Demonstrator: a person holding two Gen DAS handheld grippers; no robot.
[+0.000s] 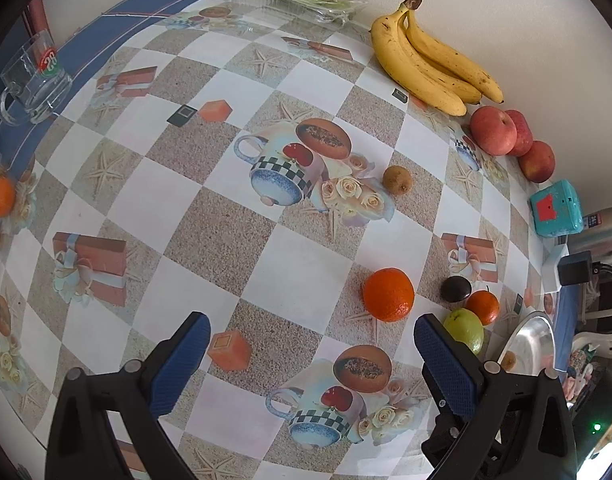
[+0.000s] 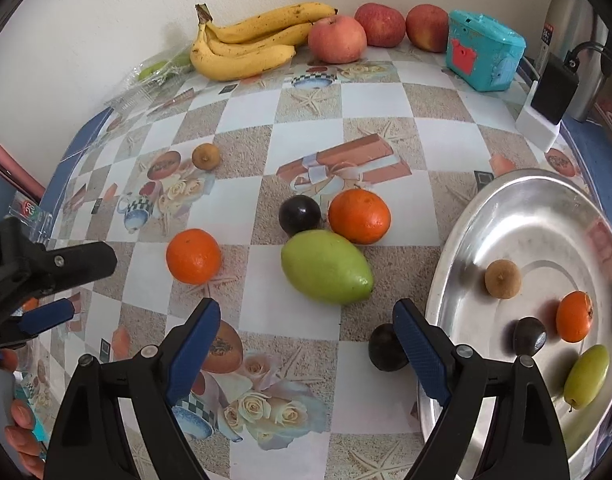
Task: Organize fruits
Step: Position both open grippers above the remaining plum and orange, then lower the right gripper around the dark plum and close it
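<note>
My right claw (image 2: 306,340) hangs released over the table (image 2: 386,120), nothing between its pads; my left claw (image 1: 312,354) is spread empty too. Loose fruit lies ahead: a green mango (image 2: 326,266), two oranges (image 2: 359,216) and a dark plum (image 2: 299,214) bunched together. The metal plate (image 2: 546,208) on the right holds four small fruits
</note>
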